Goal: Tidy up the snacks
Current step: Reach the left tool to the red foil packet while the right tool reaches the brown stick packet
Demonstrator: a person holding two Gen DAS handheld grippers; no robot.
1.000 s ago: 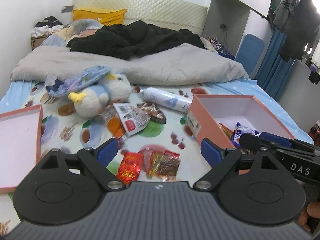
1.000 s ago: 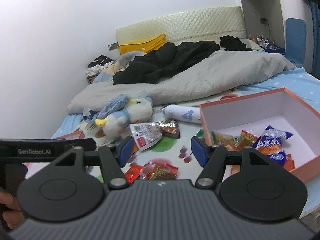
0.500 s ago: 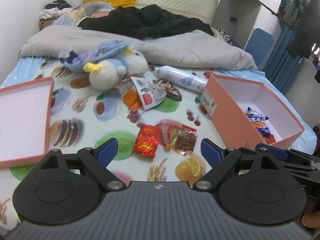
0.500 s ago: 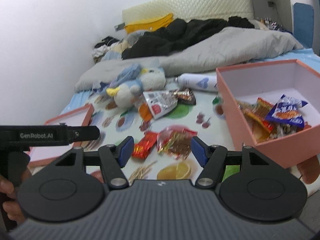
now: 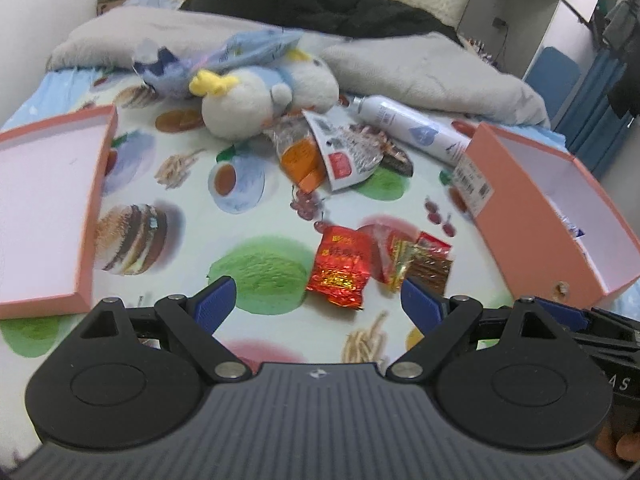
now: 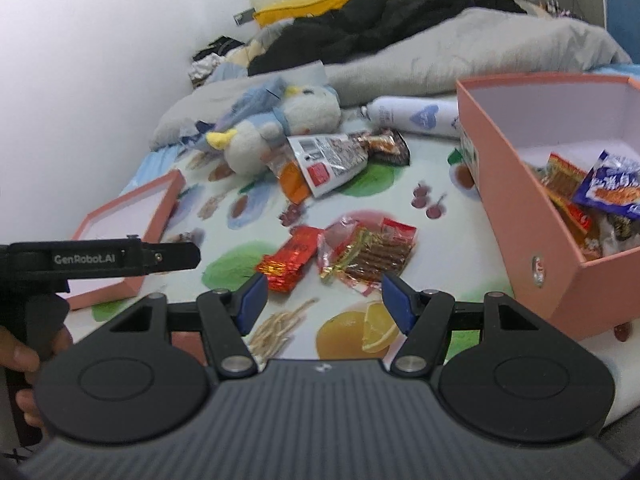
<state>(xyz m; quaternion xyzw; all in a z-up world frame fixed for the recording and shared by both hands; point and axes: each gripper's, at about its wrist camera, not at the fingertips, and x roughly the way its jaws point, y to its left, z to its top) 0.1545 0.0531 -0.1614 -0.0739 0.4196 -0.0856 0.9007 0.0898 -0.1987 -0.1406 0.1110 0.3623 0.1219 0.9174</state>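
Left hand-held gripper (image 5: 314,300) spread wide, nothing between its blue pads, poised above the bed near the front edge. Right hand-held gripper (image 6: 320,296) likewise released and empty, jaws parted less widely, aimed at the same spot. Just ahead of both: a crinkled red foil snack packet (image 5: 340,266) touching a clear wrapper of brown stick snacks with red ends (image 5: 420,262), both flat on the fruit-printed bed sheet (image 5: 260,200). Farther toward the head of the bed, a loose heap of an orange pouch, a white-and-red pouch and a dark wrapper (image 5: 336,152), beside a white and blue plush bird (image 5: 260,96) and a white spray bottle (image 5: 412,130). At the right edge, an open salmon-pink cardboard box (image 6: 516,216) already holding several packets (image 6: 588,196); at the left edge, its pink lid (image 5: 52,208) lying inside up. Judged partly done: some snacks boxed, two clusters left on the sheet, lid not yet on.
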